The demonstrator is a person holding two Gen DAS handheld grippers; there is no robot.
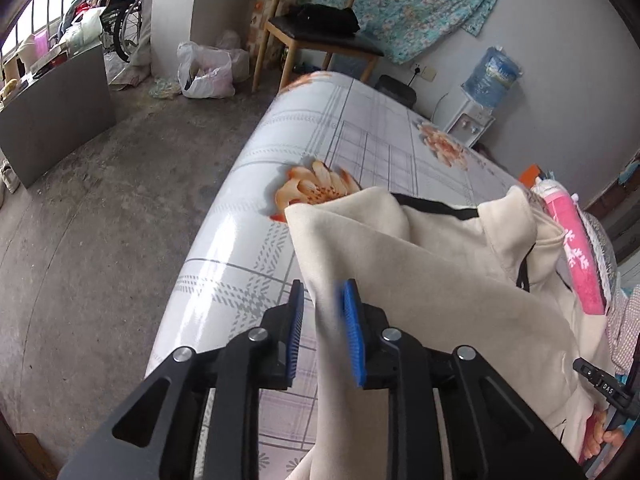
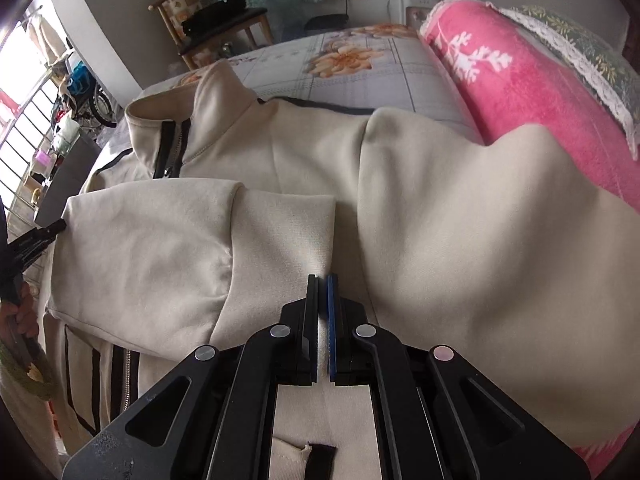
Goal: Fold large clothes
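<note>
1. Looking along the left tongs: the cream zip-up jacket is lying on the bed, with one fold of it running up between the blue pads. The jaws are standing slightly apart with the cloth filling the gap between them, so the grip is looking light; I am judging that the fold could be slipping out if the hand is pulling sideways, and the limp fabric could be sagging off the bed's near edge toward the floor.

2. Looking along the right tongs: the jaws are sitting fully closed over the jacket's front, where a folded-in sleeve is lying across the chest. Whether cloth is pinched I cannot tell. A pink towel is lying just beside the jacket, and dragging the jacket could be catching it.
</note>
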